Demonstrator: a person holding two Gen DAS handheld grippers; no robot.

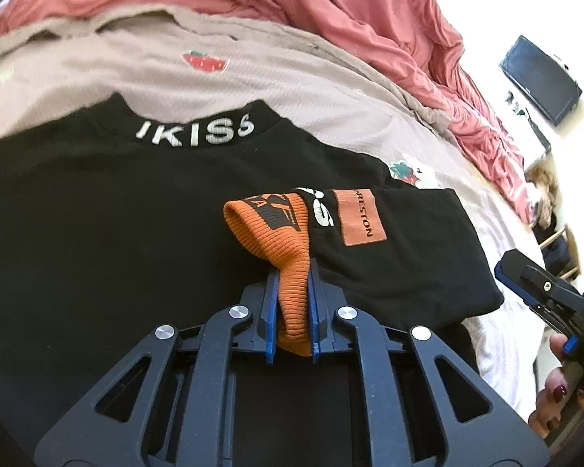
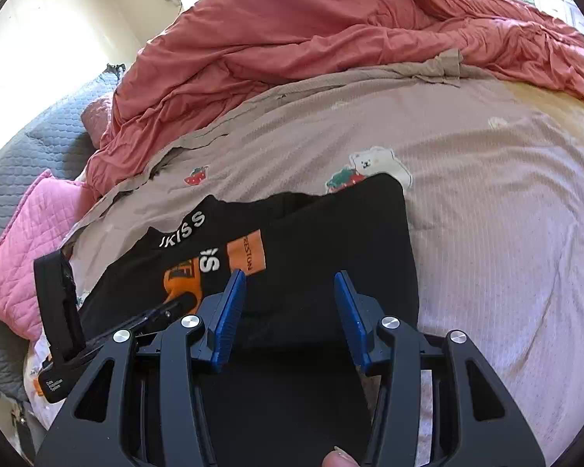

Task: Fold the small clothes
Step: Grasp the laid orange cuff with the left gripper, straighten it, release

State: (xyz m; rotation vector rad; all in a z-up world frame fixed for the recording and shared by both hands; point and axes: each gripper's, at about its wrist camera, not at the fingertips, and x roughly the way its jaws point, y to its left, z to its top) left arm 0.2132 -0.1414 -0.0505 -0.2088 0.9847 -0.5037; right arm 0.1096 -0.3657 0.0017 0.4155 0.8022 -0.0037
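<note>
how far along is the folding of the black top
Early to midway. Done: the sleeve with the orange patch lies folded across the black top. In hand: the left gripper is shut on the orange cuff; the right gripper hovers open above the top. Left: the remaining folds.

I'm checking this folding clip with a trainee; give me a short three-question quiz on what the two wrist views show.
1. True or false: the left gripper is shut on the orange cuff.
2. The right gripper is: A) shut on the pink pillow, B) open over the black top, C) holding the red duvet.
3. Fill in: the white collar lettering ends in "KIS_".

Key: 1 true; 2 B; 3 S.
</note>
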